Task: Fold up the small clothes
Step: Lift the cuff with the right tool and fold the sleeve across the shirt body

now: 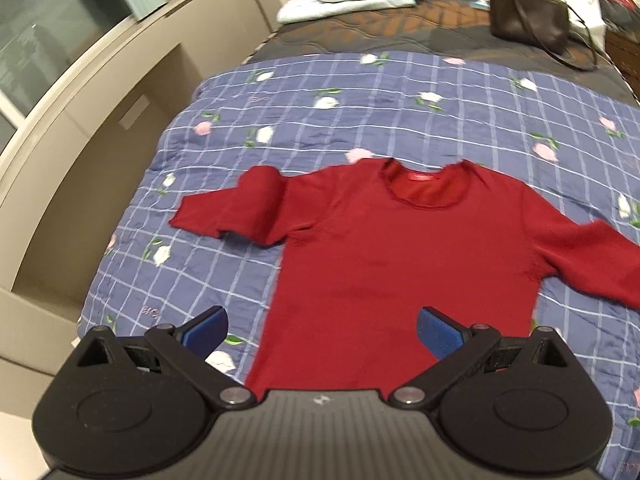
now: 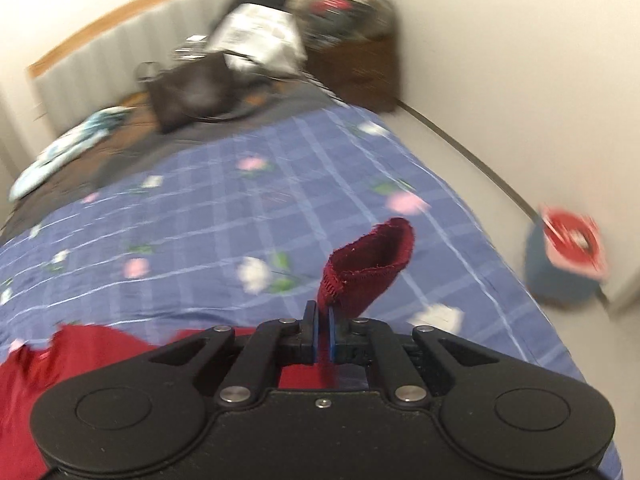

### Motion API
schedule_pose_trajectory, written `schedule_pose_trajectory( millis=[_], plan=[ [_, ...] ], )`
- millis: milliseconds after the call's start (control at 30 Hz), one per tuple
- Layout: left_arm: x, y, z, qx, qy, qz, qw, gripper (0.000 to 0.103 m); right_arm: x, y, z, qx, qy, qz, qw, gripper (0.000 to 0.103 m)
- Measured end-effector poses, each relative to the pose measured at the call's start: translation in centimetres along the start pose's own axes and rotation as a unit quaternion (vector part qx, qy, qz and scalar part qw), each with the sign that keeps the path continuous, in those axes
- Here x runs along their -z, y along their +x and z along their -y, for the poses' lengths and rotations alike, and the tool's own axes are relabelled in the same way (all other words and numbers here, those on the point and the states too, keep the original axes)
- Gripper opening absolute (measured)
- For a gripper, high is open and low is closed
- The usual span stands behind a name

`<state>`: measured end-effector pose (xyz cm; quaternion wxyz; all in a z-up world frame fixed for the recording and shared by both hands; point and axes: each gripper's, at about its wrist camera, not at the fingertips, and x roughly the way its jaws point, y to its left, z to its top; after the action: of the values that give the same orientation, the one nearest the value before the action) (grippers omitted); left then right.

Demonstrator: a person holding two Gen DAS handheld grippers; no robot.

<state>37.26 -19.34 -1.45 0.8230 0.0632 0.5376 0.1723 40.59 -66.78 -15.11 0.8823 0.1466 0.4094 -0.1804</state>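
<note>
Red sweater on the bed, one cuff in hand

Left wrist: the left gripper (image 1: 320,334) hangs spread wide above the red sweater (image 1: 384,248), flat on the quilt (image 1: 320,92). Right wrist: the right gripper (image 2: 323,334) pinches the sleeve cuff (image 2: 370,264); the soft, light knit looks floppy, best held by edges.

Soft indoor light, fisheye-warped edges, heavy right-view motion blur.

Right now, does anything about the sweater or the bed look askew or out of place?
The red sweater lies flat, but its one sleeve is doubled back on itself and bunched. The other sleeve's cuff is lifted, pinched in the right tongs. The left tongs are open. The quilt looks smooth.
</note>
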Motion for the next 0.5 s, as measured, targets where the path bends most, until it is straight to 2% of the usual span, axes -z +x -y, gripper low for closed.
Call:
schedule_pose_trajectory(
  millis=[167, 300, 500],
  plan=[
    [0.2, 1.6, -3.9, -0.019, -0.009, 0.003, 0.9998, 0.103, -0.9, -3.0, -7.9, -0.051, -0.073, 0.020, 0.996, 0.004],
    [0.2, 3.4, -7.4, -0.010, -0.018, -0.001, 0.9998, 0.103, -0.9, -5.0, -14.7, -0.081, -0.102, 0.027, 0.991, 0.004],
    [-0.2, 5.7, -12.8, -0.010, -0.035, -0.007, 0.9993, 0.103, 1.0, -6.6, -24.8, -0.137, -0.145, 0.025, 0.980, 0.004]
  ],
)
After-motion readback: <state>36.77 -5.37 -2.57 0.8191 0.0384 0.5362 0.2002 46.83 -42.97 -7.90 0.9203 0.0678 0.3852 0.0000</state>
